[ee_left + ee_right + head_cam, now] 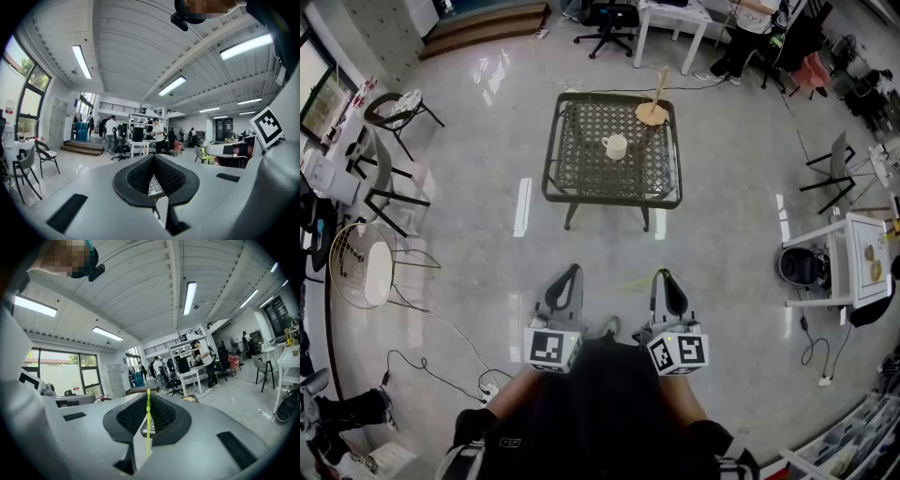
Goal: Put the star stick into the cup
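While the person is standing back from the surface, both tongs are being held low at the waist, side by side, pointing forward. The right tongs (pixel 148 398) are pinching shut on a thin yellow-green stick, taken here for the star stick (pixel 148 427). It is running up along the jaw line and poking just past the tips, and no star end is showing. The left tongs (pixel 153 158) are sitting with tips together and nothing in them.

Ahead of both tongs the bare floor (pixel 487 234) is stretching out, then the mesh surface (pixel 551 183), well apart from them. The white cup (pixel 615 145) is standing upright near its middle, roughly dead ahead between the two tongs. Beyond the cup, toward the right tongs' side, a wooden disc with an upright rod (pixel 653 111) is standing at the far corner.

Judgement: this is the carrying step, with the stick in grip and the approach not yet made. The next move is calling for walking up, bringing the right tongs over the cup mouth, tipping the stick end-down, then letting go.

The head view is giving the cup and the gap to it, but barely the stick. The right gripper view is giving the grip plainly, though the cup cannot be made out there.
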